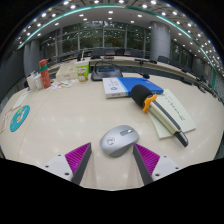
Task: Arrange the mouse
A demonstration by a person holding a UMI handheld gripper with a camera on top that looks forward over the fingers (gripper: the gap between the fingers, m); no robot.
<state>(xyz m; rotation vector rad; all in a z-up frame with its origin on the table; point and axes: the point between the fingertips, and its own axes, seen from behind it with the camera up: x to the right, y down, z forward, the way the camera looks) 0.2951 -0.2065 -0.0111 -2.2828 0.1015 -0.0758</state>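
Observation:
A grey computer mouse [118,140] lies on the beige table [70,125], tilted with its front toward the right. It sits just ahead of my gripper [112,158], between the tips of the two fingers, with a gap on each side. The magenta pads [78,157] stand wide apart, so the gripper is open and holds nothing.
To the right of the mouse lie a notebook with a black pen [170,115] and an orange and blue object [146,95]. A round teal disc [19,118] rests at the left. Bottles and boxes [45,73] stand at the far left, a book [115,86] farther back.

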